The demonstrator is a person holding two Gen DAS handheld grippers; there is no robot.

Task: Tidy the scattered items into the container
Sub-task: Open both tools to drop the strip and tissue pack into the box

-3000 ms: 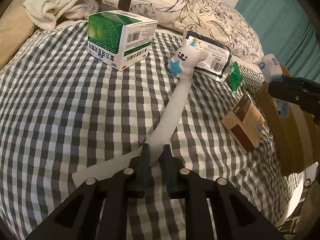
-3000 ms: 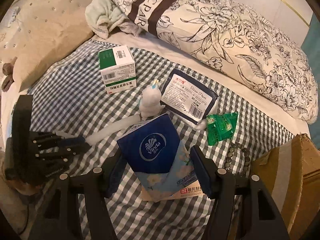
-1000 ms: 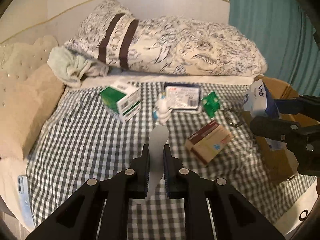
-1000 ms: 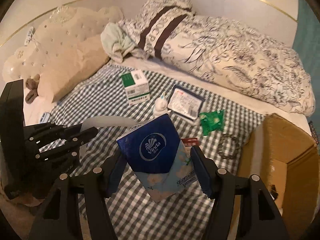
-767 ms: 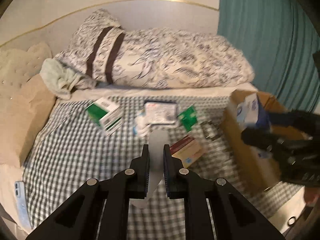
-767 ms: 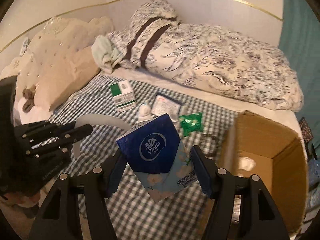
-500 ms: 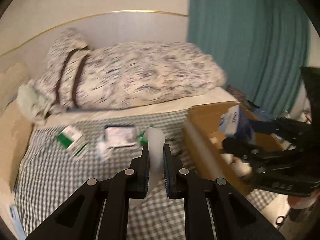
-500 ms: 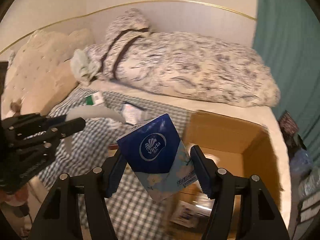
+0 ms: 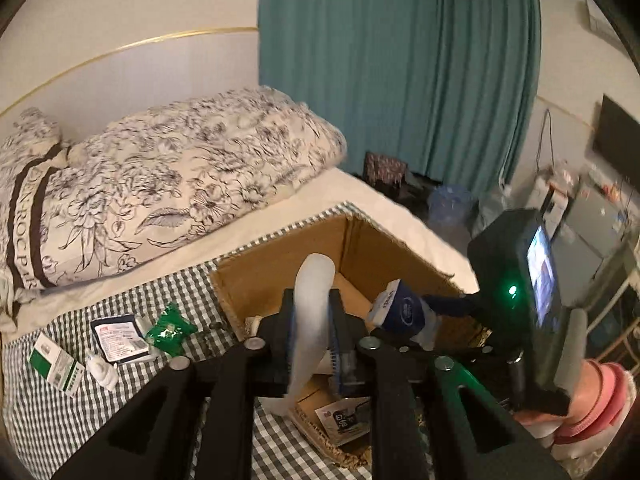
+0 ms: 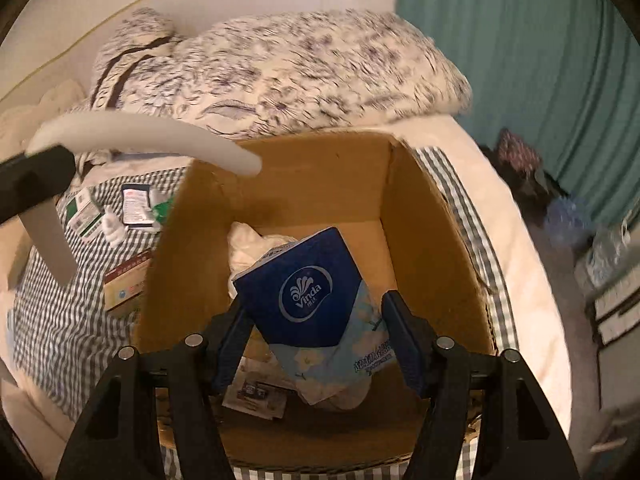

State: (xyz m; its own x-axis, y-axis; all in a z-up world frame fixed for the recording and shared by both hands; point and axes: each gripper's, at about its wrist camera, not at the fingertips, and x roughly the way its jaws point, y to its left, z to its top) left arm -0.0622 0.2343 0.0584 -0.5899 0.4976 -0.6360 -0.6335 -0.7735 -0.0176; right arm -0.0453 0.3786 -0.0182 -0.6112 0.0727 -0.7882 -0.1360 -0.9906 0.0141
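Left claw (image 9: pixel 311 334) over the near corner of the cardboard box (image 9: pixel 360 240); the white strip (image 9: pixel 310 320) stands between its jaws, upper end arching above the fingers, lower end hanging below toward the box edge. Jaws have just been opening; a small gap shows on the right side of the strip, can't tell if the pads press it.

Right claw (image 10: pixel 320 340) over the open box (image 10: pixel 420 216), pointing down into it. Blue tissue pack (image 10: pixel 316 300) sits between its jaws, tilted, blue end up, pale floral end down past the fingertips. Jaws spread wide and have just been opening slightly; the left pad meets the pack's lower edge, the right pad is close beside the floral end, contact unclear.

In the left view the tissue pack (image 9: pixel 404 314) and the right claw hang above the box interior, just right of the left claw. In the right view the strip (image 10: pixel 152 142) curves over the box's far left corner.

Inside the box: white crumpled stuff (image 10: pixel 248 248) and a printed packet (image 10: pixel 256 394) on the floor.

On the checked bed cover (image 9: pixel 48 412): green-white box (image 9: pixel 56 362), small white figure (image 9: pixel 102 370), dark flat packet (image 9: pixel 122 338), green wrapper (image 9: pixel 170 326), all well left of the box. Brown carton (image 10: pixel 126 280) just beside the box's left wall.
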